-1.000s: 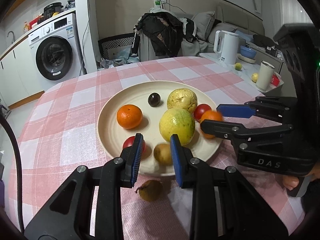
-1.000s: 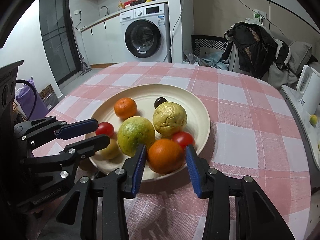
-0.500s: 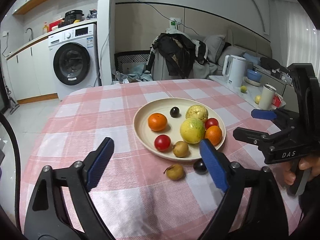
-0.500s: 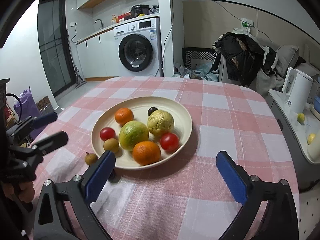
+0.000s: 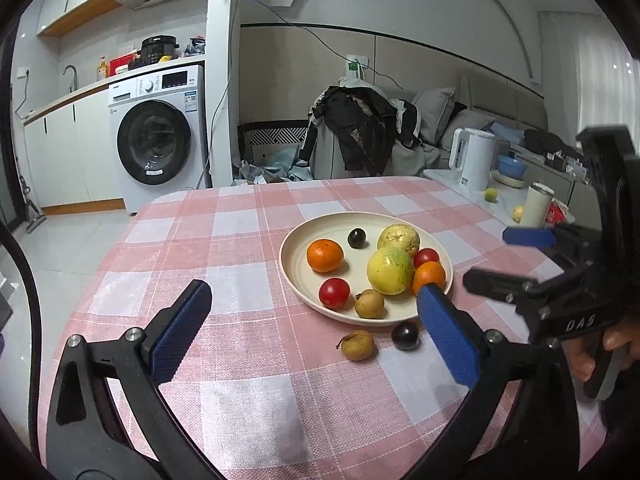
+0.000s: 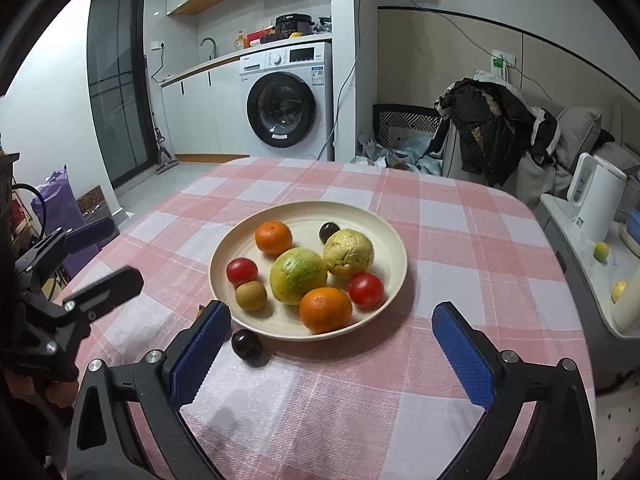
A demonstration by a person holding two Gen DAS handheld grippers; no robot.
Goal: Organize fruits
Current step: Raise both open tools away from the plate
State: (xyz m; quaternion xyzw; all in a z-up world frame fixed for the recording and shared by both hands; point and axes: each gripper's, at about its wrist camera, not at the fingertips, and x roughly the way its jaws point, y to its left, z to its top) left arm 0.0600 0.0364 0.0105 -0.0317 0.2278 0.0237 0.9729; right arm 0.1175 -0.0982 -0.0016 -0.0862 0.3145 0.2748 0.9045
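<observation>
Fruits mostly sit on the cream plate [image 5: 446, 270], in the middle of the pink checked tablecloth [image 5: 240, 248]. Going left to right in your left wrist view: your left gripper [image 5: 308, 332] hangs above the cloth with its blue pads spread wide and nothing between them. Past it, on the plate, lie an orange [image 5: 325, 255], a red tomato [image 5: 334, 293], a dark plum [image 5: 356, 237], a small brown fruit [image 5: 369, 303], a big yellow-green citrus [image 5: 390, 270], a wrinkled yellow fruit [image 5: 399, 239], a second tomato [image 5: 426, 257] and a second orange [image 5: 429, 277]. Two pieces are still off the plate, on the cloth just beside its near rim: a stemmed brown fruit [image 5: 357, 345] and a loose dark plum [image 5: 405, 335]. Furthest right, your right gripper [image 6: 326, 338] is likewise spread wide and empty.

You seem to be between picks, with two strays left to gather. The next move, I judge, calls for lowering one gripper over either stray and squeezing gently: both are small, round and likely to roll. The stemmed one lies nearer your left gripper, the plum nearer your right.
</observation>
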